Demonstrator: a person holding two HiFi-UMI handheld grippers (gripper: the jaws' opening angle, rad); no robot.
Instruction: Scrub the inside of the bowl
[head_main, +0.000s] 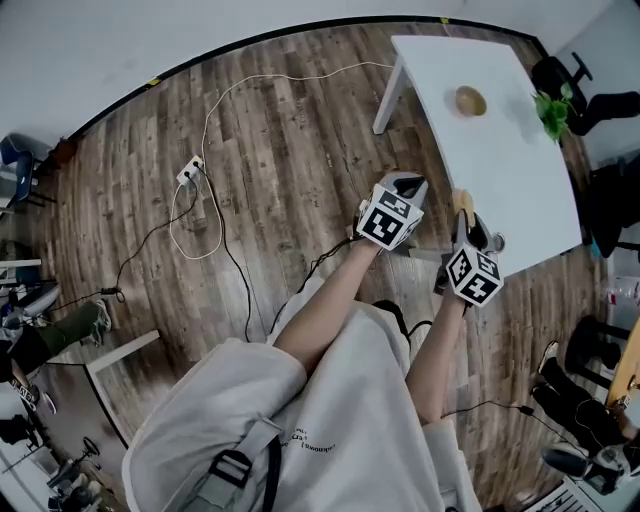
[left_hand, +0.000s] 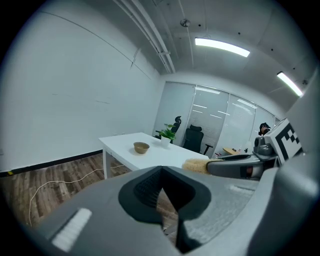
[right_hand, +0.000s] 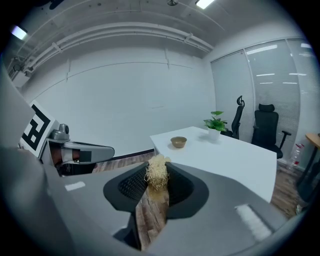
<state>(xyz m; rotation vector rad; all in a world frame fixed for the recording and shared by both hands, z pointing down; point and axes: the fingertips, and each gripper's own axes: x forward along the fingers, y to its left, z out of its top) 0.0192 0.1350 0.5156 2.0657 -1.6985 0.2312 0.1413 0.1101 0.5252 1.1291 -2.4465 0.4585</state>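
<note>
Overhead, my head view puts the bowl (head_main: 470, 100) on the far part of the white table (head_main: 505, 170), near a plant (head_main: 553, 112). It is well apart from the left gripper (head_main: 403, 186) and the right gripper (head_main: 468, 228), which I hold by the table's near side, the left one over the wood floor (head_main: 270, 170). That view gives me mostly the marker cubes, not how the jaws stand.

The gripper views settle that. The left gripper's jaws meet at the tips with nothing between them. The right gripper is clamped on a scrubber (right_hand: 158, 176), a tuft of pale, straw-like fibres sticking up past the pads. The left gripper view also catches that tuft from the side, poking out beyond the right gripper.

From both gripper views the bowl looks small, round and tan, and it sits upright on bare tabletop with the plant just beyond it. I can't see into it. Only the head view shows a white cable (head_main: 215, 180) looping across the floor.
</note>
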